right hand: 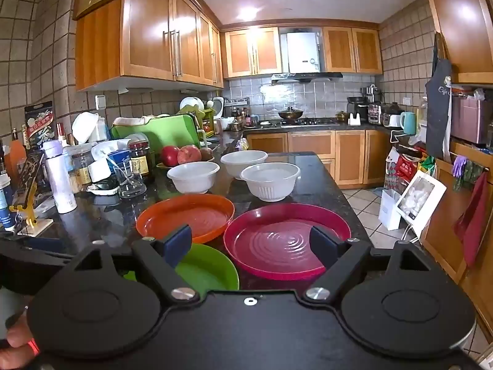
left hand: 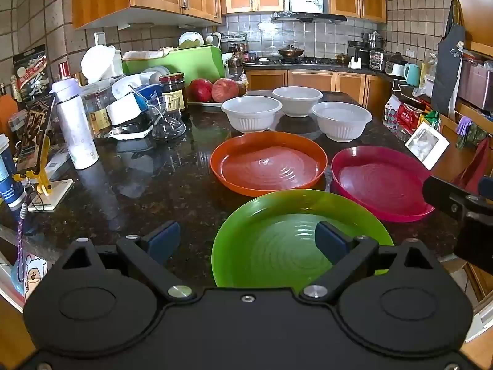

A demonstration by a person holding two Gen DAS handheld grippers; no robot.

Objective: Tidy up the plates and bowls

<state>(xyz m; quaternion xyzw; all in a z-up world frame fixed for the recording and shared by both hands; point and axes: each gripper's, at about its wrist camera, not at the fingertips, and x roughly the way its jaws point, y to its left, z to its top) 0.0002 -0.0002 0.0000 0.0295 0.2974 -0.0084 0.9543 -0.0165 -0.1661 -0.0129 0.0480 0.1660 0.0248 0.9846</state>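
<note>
Dark speckled granite countertop (left hand: 148, 185) runs down the middle of a wood-cabineted kitchen. Both tongs hang released above its near end, blue pads spread wide and holding nothing: the left gripper (left hand: 248, 242) over the near rim of the green plate (left hand: 277, 246), the right gripper (right hand: 251, 243) over the near rim of the magenta plate (right hand: 286, 237), with the green one just to its left. Each plate is glossy, shallow plastic with ripple rings in its well. An orange plate (left hand: 268, 163) lies beyond, close beside the other two. Farther back stand three white ribbed bowls (left hand: 251, 114), apart and upright, then red fruit (left hand: 212, 90) on a tray and jars and bottles on the left.
</note>
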